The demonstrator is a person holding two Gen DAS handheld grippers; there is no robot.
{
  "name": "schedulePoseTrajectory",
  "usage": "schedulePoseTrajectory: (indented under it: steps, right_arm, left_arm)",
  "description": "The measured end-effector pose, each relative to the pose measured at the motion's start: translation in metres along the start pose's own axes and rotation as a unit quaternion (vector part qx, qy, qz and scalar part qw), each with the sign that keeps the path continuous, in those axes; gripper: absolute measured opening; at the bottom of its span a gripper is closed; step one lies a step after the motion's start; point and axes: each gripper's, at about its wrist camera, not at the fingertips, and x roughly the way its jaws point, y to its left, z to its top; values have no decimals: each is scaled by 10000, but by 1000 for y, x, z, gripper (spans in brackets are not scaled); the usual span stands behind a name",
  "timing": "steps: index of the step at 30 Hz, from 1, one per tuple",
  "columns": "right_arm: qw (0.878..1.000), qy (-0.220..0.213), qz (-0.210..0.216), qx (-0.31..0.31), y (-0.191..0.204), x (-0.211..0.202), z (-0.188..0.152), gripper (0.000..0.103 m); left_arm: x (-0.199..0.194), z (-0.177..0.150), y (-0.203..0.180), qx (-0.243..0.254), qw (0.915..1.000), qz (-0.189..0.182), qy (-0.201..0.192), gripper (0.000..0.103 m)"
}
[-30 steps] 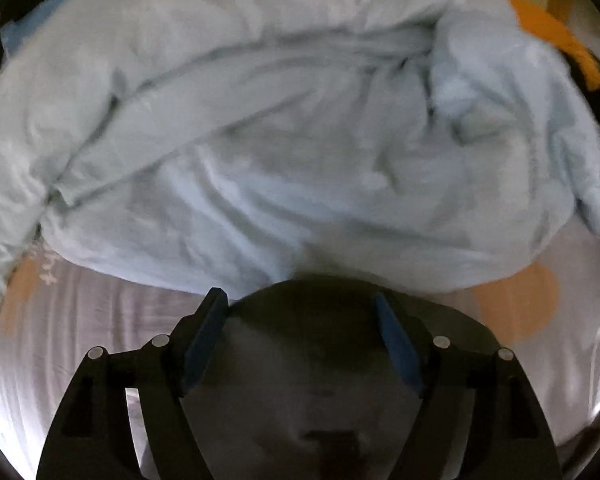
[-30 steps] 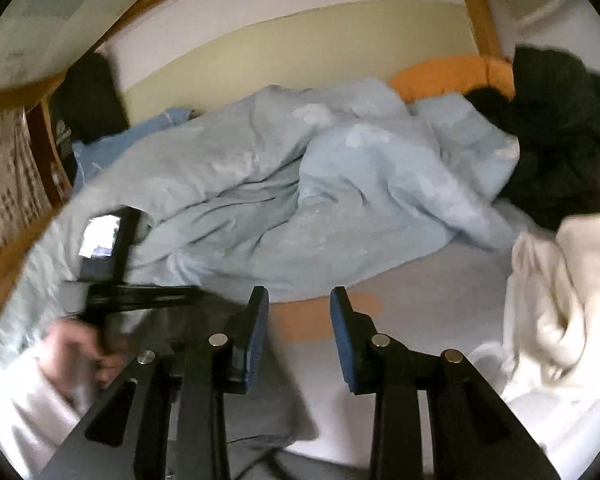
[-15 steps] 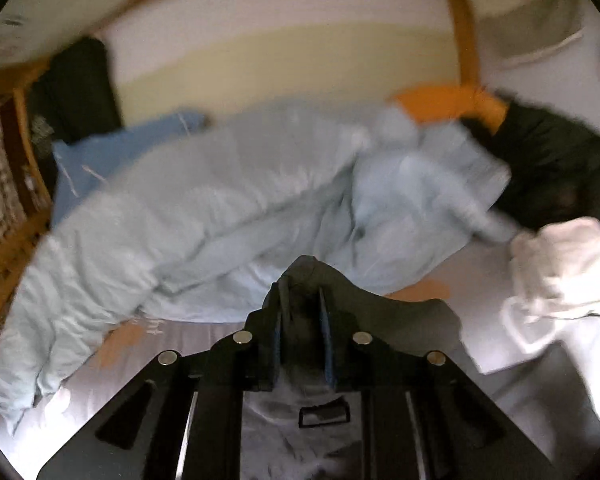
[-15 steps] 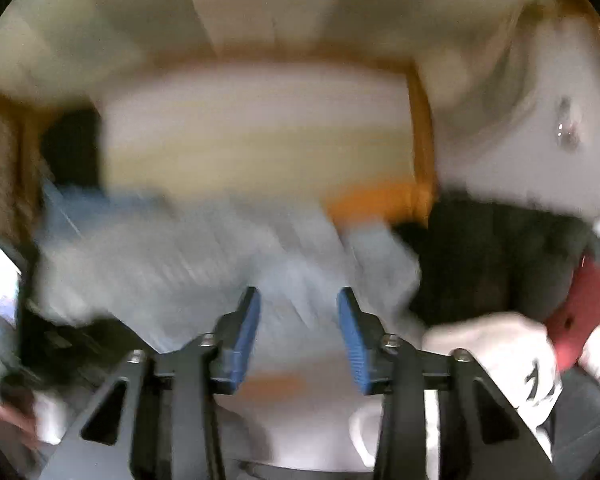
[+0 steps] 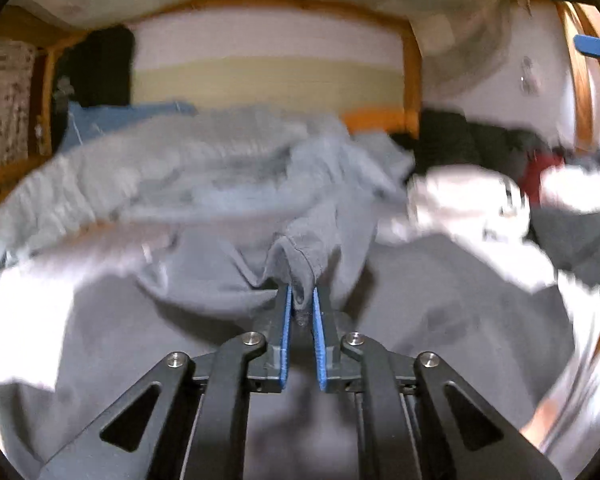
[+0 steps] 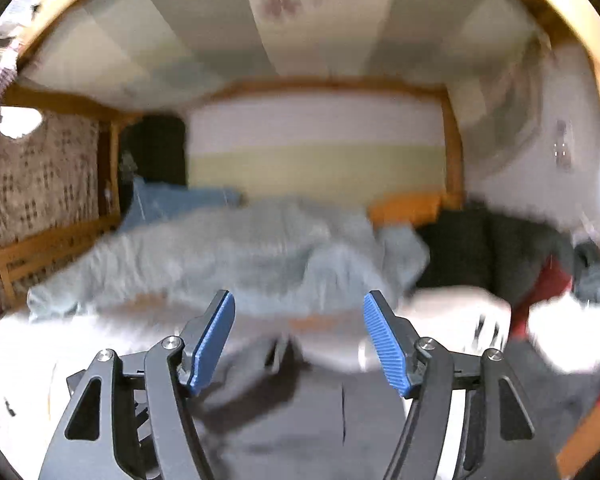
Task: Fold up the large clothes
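Left gripper (image 5: pixel 300 300) clamped on a bunched hem of the grey garment (image 5: pixel 440 320), which spreads across the bed under both grippers. Right gripper (image 6: pixel 298 338) jaws opening, nothing between them, grey cloth below. Behind: light blue duvet (image 5: pixel 188 168) heaped across the mattress, white clothes (image 5: pixel 464 196) and a dark pile (image 5: pixel 452 140) to the right, something red (image 6: pixel 548 284) too blurred to identify. Wooden bed frame (image 6: pixel 452 148) and striped wall at the back.

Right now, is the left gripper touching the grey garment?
Touching. The left wrist view shows the left gripper with both blue pads pinching a bunched fold of the grey garment.
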Motion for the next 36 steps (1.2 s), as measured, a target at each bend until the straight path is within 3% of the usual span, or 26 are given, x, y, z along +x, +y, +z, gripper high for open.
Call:
schedulePoseTrajectory:
  steps: [3, 6, 8, 9, 10, 12, 14, 16, 17, 18, 19, 20, 22, 24, 25, 28, 32, 35, 36]
  right_arm:
    - [9950, 898, -300, 319, -14, 36, -30, 69]
    - [9842, 1476, 294, 937, -28, 67, -55, 69]
    - [9792, 1684, 386, 1061, -27, 85, -65, 69]
    - [9789, 1699, 424, 1048, -25, 95, -69, 69]
    - [9775, 1796, 433, 1018, -23, 108, -74, 69]
    - [9740, 1954, 453, 1057, -21, 132, -84, 69]
    - [9706, 2011, 607, 1175, -21, 157, -92, 69]
    - [9684, 1975, 884, 1239, -15, 181, -94, 69]
    - [9687, 1914, 1030, 1198, -7, 190, -93, 60]
    - [9699, 1844, 1172, 1074, 3, 199, -91, 46]
    - [9725, 1820, 1263, 719, 19, 208, -89, 19]
    - [9735, 1839, 1306, 372, 35, 211, -87, 7]
    - [9716, 1947, 1336, -163, 67, 233, -89, 6]
    - [9644, 2298, 1305, 81, 73, 264, -96, 6]
    - [9610, 2442, 1274, 231, 69, 279, -101, 6]
    - [9633, 2570, 637, 439, 44, 306, -117, 6]
    - [9577, 2607, 620, 1053, -9, 316, -140, 6]
    - [9727, 2040, 214, 1081, -33, 296, -141, 6]
    - [9764, 1855, 359, 1044, -36, 290, -138, 7]
  left_arm:
    - [11, -30, 5, -161, 9990, 57, 407, 5]
    - [6, -44, 11, -613, 9965, -233, 518, 4]
    - [-2, -49, 9, -540, 9975, -195, 423, 7]
    - [-8, -50, 7, -453, 9984, -79, 337, 25]
    - [-13, -44, 7, -383, 9989, 20, 281, 52]
    - [-30, -28, 11, -489, 9987, 84, -73, 70]
    - [-41, -10, 23, -745, 9966, 43, -356, 74]
    - [-35, 13, 41, -976, 9945, 68, -373, 74]
    - [-28, 23, 50, -1024, 9938, 114, -415, 74]
    - [-19, 33, 58, -977, 9939, 194, -475, 74]
    - [-8, 41, 63, -903, 9942, 257, -532, 67]
    - [4, 48, 70, -909, 9941, 291, -505, 60]
    - [44, 61, 86, -1143, 9931, 249, -24, 36]
    - [78, 63, 99, -1403, 9892, 138, 394, 29]
    - [97, 61, 107, -1485, 9862, 267, 686, 28]
    - [134, 41, 126, -1548, 9766, 656, 1342, 26]
    - [148, 10, 146, -2063, 9678, 417, 1381, 26]
    - [144, 9, 143, -2007, 9695, 494, 1320, 27]
    - [146, 9, 141, -1934, 9703, 533, 1354, 27]
